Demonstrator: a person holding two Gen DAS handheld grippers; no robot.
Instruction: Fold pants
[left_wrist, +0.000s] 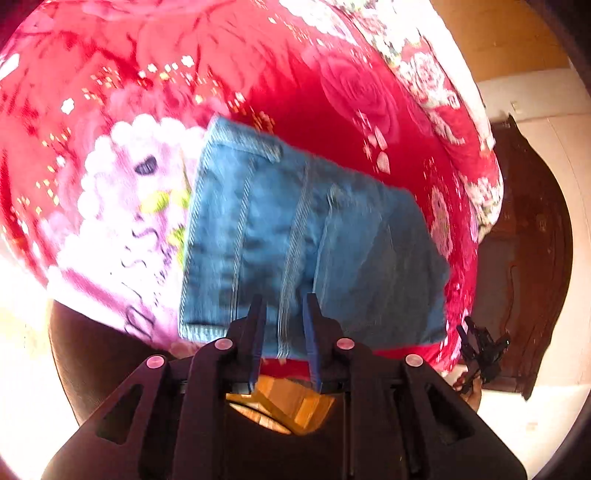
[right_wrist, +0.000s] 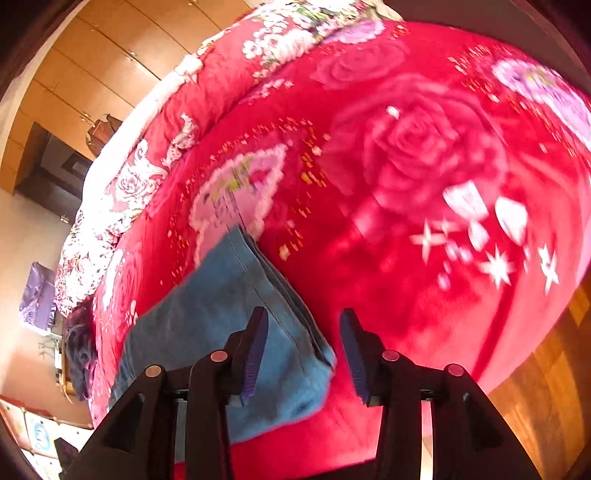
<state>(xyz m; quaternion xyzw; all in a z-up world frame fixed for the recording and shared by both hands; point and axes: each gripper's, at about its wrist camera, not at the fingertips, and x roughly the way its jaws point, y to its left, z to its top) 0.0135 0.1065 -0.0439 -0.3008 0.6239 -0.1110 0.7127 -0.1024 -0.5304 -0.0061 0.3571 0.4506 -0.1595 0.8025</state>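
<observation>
Blue denim pants (left_wrist: 295, 229) lie folded into a thick rectangle on a red rose-print blanket (left_wrist: 295, 74). My left gripper (left_wrist: 284, 310) hovers over their near edge. Its jaws stand a little apart, a stitched seam shows in the gap, and the pads pinch nothing. In the right wrist view the same pants (right_wrist: 207, 302) lie at the lower left, their stacked layers showing along the right edge. My right gripper (right_wrist: 304, 317) stands open above that near corner, one finger over the denim and the other over the bare blanket (right_wrist: 406, 166).
The bed's white floral border (right_wrist: 122, 184) runs along its far side. Dark carved wood (left_wrist: 524, 240) stands at the bed's end, beside a small black clamp-like shape (left_wrist: 480, 350). Wooden wardrobe doors (right_wrist: 74, 74) and wooden floor (right_wrist: 546, 387) surround the bed.
</observation>
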